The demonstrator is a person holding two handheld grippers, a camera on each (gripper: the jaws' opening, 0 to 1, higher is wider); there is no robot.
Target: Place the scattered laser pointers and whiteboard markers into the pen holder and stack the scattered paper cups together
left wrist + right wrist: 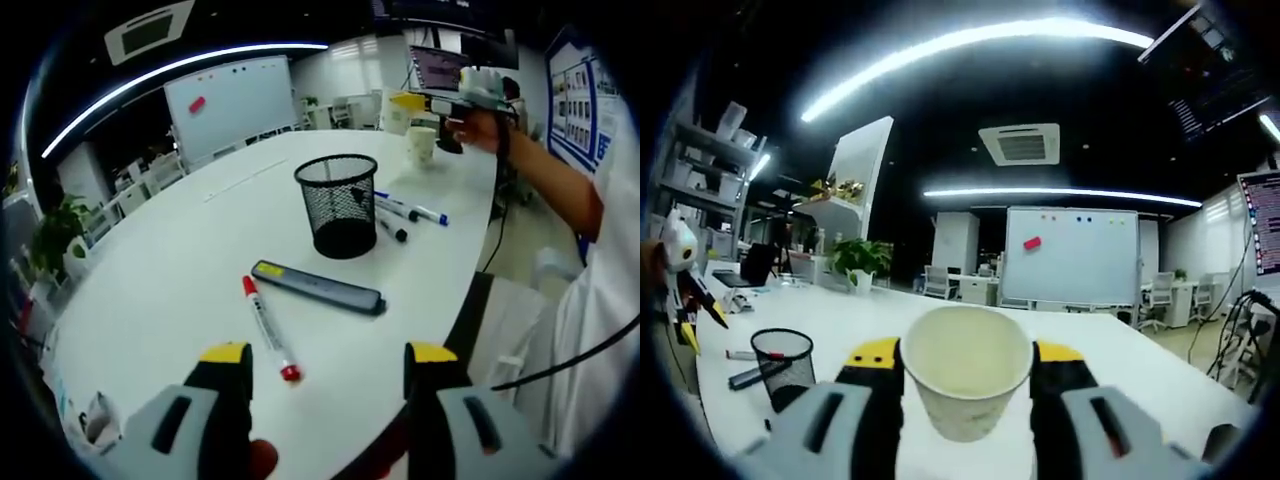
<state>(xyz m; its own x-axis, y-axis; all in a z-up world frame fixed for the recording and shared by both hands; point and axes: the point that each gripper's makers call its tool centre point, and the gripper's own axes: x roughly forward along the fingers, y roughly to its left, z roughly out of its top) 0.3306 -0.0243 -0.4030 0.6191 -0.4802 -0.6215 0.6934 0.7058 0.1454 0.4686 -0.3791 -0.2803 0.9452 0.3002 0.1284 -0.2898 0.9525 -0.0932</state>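
Right gripper (965, 385) clamped on a cream paper cup (966, 378), jaws pressing its two sides, mouth up and empty; seen from the left gripper view, held high over the far end of the white oval table (180, 270), just above and beside a second cream paper cup (421, 146) standing upright there — the likely target for nesting; held cup apparently a little above and to the side, so the coming move judged to be a short shift across and straight down, axes kept upright and in line; a tilt could tip the standing cup.

Left gripper (328, 365) spread wide and holding nothing, hovering at the near table edge; red-capped whiteboard marker (269, 327) lying directly ahead between the jaws' line, long axis running away from the claw and slightly to the left; dark flat laser pointer (318, 286) just beyond, lying crosswise; black wire-mesh pen holder (338, 205) upright farther on, mid-table; more blue- and black-capped markers (408, 212) scattered behind it on its right; left gripper clearly the nearer for all of these — none yet in the holder.
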